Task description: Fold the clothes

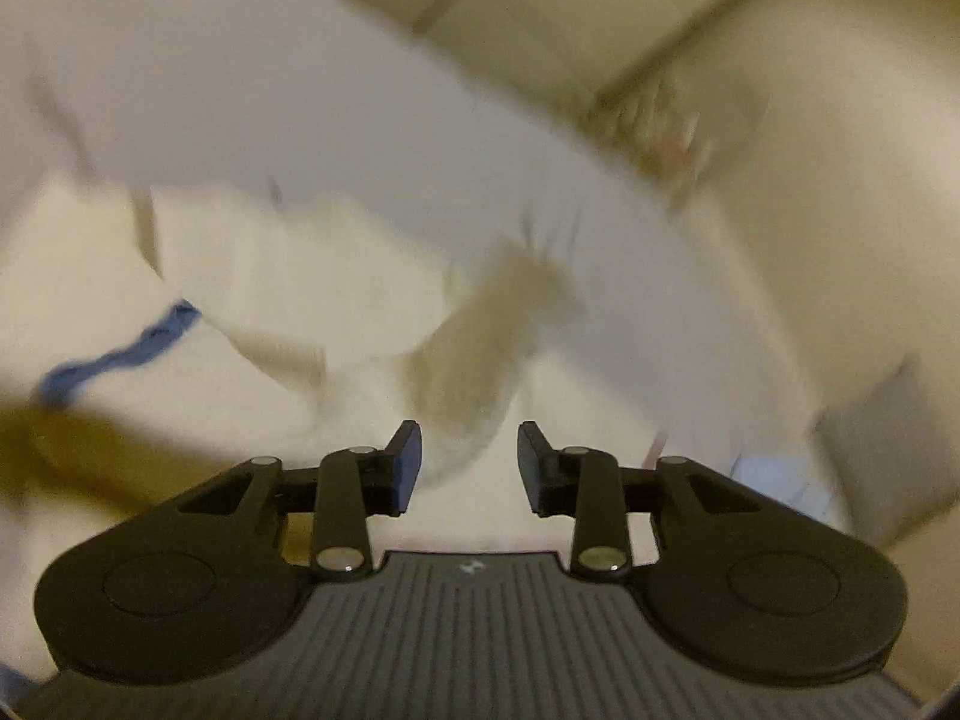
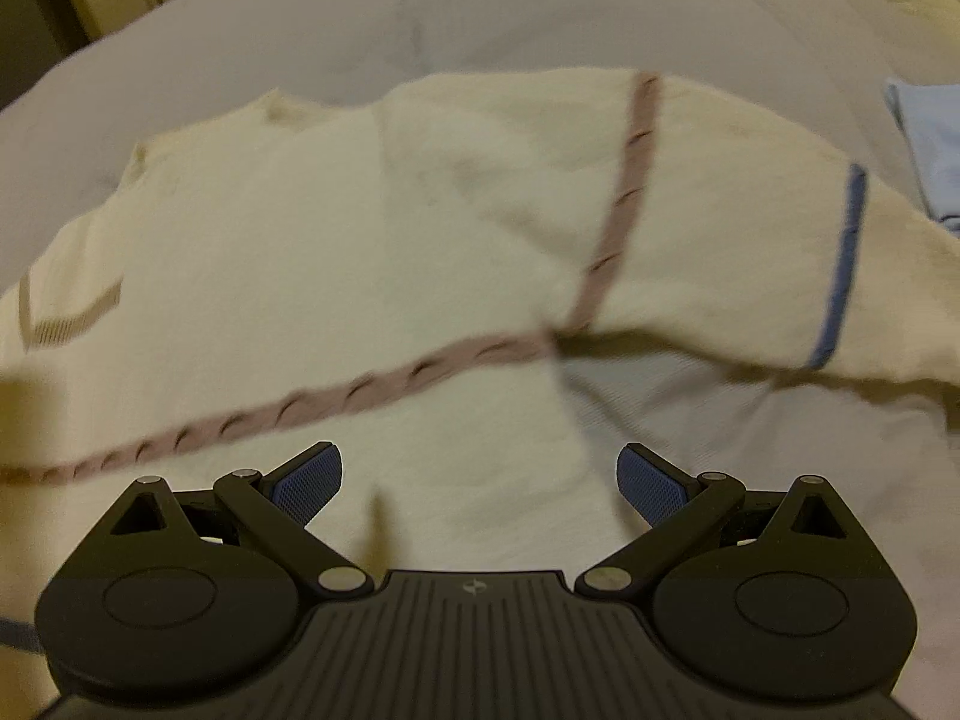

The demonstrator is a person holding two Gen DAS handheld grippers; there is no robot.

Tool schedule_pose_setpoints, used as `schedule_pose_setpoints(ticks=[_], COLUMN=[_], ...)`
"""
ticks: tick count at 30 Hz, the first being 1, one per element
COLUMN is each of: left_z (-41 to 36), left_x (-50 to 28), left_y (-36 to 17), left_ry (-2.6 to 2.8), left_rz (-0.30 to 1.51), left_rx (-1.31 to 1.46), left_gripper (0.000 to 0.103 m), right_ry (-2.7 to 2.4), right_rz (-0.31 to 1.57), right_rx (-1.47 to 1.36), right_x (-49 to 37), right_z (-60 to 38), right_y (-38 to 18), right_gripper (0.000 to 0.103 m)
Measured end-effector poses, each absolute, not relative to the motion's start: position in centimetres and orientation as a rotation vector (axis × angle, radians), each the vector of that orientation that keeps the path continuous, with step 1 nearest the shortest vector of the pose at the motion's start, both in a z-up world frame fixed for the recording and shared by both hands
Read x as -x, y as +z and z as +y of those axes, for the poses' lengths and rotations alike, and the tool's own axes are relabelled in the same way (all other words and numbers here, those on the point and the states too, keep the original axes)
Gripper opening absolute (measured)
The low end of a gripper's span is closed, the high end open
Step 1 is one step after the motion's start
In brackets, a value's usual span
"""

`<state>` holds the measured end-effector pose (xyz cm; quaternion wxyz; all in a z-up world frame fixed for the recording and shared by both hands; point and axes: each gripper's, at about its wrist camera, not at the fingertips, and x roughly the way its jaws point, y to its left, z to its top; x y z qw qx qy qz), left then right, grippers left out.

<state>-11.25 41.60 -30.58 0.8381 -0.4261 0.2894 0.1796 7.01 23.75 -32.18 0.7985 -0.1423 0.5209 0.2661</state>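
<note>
Left gripper (image 1: 470, 459) hangs partly open, nothing between its pads, over blurred cream cloth. Right wrist view: right gripper (image 2: 480, 483) spread wide and empty above the cream sweater (image 2: 336, 228), lying on the bed (image 2: 510, 18).

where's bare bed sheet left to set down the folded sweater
Bare sheet lies beyond the cream sweater, along the far edge, and in a small patch under its raised blue-striped side. The right edge is crowded by a light blue cloth.
</note>
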Motion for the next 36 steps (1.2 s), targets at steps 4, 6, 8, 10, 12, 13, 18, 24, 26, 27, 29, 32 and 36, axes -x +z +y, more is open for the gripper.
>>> schedule_pose_setpoints(ticks=[4, 6, 8, 10, 12, 13, 18, 24, 26, 27, 29, 32, 36], left_z=[39.3, 39.3, 40.4, 41.5, 42.8, 43.4, 45.2, 45.4, 45.0, 44.8, 44.5, 44.3, 44.0], left_x=[11.7, 13.5, 15.6, 17.2, 18.5, 19.0, 19.5, 20.3, 20.0, 19.8, 19.3, 18.5, 18.1], left_y=[-34.2, -34.4, -33.8, -33.2, -32.9, -32.9, -33.8, -34.3, -34.1, -34.0, -34.1, -34.7, -35.0], left_ry=[0.403, 0.455, 0.519, 0.584, 0.644, 0.668, 0.734, 0.769, 0.761, 0.753, 0.738, 0.729, 0.733], left_rz=[0.782, 0.815, 0.832, 0.836, 0.845, 0.851, 0.855, 0.859, 0.868, 0.869, 0.878, 0.891, 0.903], left_rx=[0.932, 0.915, 0.883, 0.844, 0.812, 0.798, 0.765, 0.755, 0.714, 0.696, 0.667, 0.633, 0.611], left_gripper=[0.029, 0.029, 0.029, 0.030, 0.030, 0.030, 0.030, 0.030, 0.030, 0.029, 0.029, 0.029, 0.029], right_ry=[0.545, 0.541, 0.560, 0.628, 0.709, 0.747, 0.860, 0.873, 0.917, 0.962, 1.014, 0.958, 0.796], right_rz=[1.118, 1.133, 1.160, 1.194, 1.256, 1.288, 1.350, 1.352, 1.300, 1.228, 1.065, 0.929, 1.029], right_rx=[0.273, 0.232, 0.145, -0.011, -0.180, -0.260, -0.426, -0.423, -0.408, -0.402, -0.363, -0.329, -0.273], right_x=[-9.0, -9.7, -10.3, -10.9, -11.5, -11.9, -12.6, -13.2, -13.1, -12.8, -12.3, -12.5, -14.8], right_z=[21.8, 20.7, 19.7, 18.9, 19.2, 19.4, 23.2, 27.8, 28.5, 28.5, 27.7, 25.5, 23.7], right_y=[-31.5, -31.5, -31.8, -32.2, -33.1, -33.7, -37.2, -39.4, -38.5, -37.1, -33.8, -31.1, -34.0], right_gripper=[0.101, 0.101, 0.099, 0.083, 0.057, 0.055, 0.051, 0.022, 0.013, 0.012, 0.011, 0.012, 0.012])
